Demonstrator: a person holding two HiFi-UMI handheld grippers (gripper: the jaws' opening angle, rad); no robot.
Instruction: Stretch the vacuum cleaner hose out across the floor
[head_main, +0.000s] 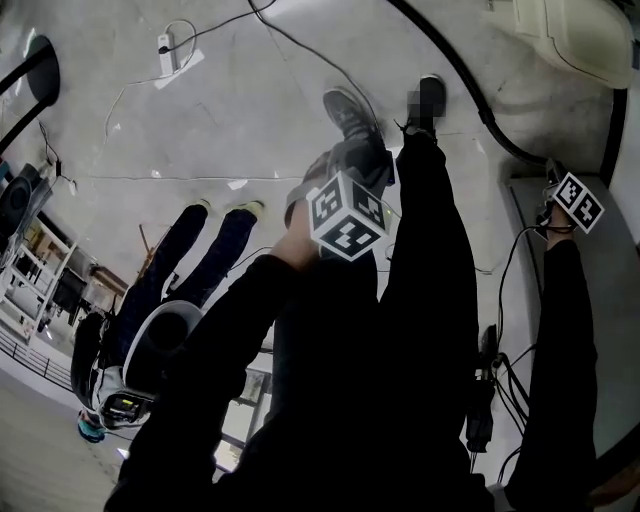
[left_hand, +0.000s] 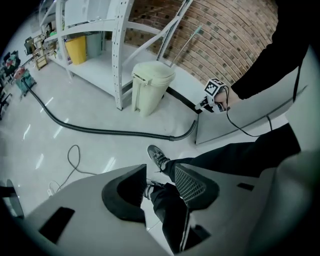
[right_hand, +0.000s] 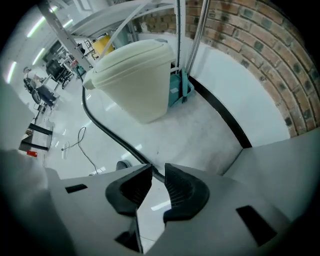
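The black vacuum hose (left_hand: 100, 131) lies in a long curve across the pale floor and bends up at its near end by a grey panel (left_hand: 235, 122). In the right gripper view the hose (right_hand: 107, 132) runs past the cream bin (right_hand: 135, 80) into the tips of my right gripper (right_hand: 156, 170), whose jaws stand narrow and pinch it on both sides. My left gripper (left_hand: 160, 172) hangs open over my own leg and shoe, with nothing between its pads. From the head view I see the left gripper's marker cube (head_main: 347, 215), the right gripper's cube (head_main: 578, 200), and the hose (head_main: 470, 95).
A cream pedal bin (left_hand: 150, 85) stands by white shelving (left_hand: 90, 30) and a brick wall (left_hand: 235, 35). A thin white cable (left_hand: 72, 160) with a power strip (head_main: 168, 50) trails on the floor. Another person (head_main: 170, 290) stands at my left. Black cables (head_main: 500, 300) hang by my right leg.
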